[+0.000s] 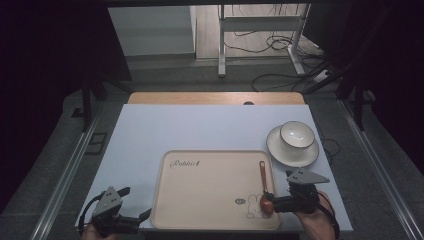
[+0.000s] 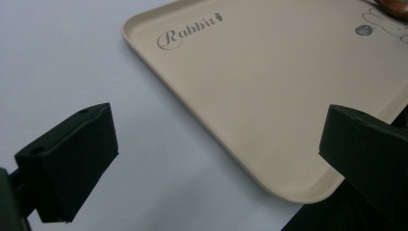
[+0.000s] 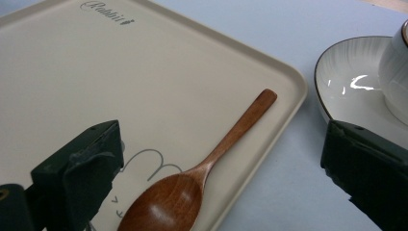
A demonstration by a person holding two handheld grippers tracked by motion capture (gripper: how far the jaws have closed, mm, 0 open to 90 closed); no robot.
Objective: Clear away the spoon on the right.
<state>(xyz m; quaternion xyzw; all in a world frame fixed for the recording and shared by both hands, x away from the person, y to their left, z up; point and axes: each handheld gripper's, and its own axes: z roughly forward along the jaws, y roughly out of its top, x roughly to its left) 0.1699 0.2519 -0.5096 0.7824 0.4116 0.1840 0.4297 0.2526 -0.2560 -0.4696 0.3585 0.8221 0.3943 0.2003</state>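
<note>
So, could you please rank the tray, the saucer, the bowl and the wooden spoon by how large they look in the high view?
1. Tray, clearly the largest.
2. Saucer, under the bowl and wider than it.
3. Bowl.
4. Wooden spoon, about as long as the bowl is wide but far slimmer, so those two are close.

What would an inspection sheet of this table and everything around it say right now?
Surface: pale blue table top, wooden strip at the far edge.
Job's things: wooden spoon lying in beige tray; white cup on saucer, right of the tray.
Clutter: nothing seen.
Grippers: left gripper open at the tray's near left corner; right gripper open around the spoon's bowl.
Cables: loose on the floor beyond the table.
Surroundings: dark curtains, white frame legs.
</note>
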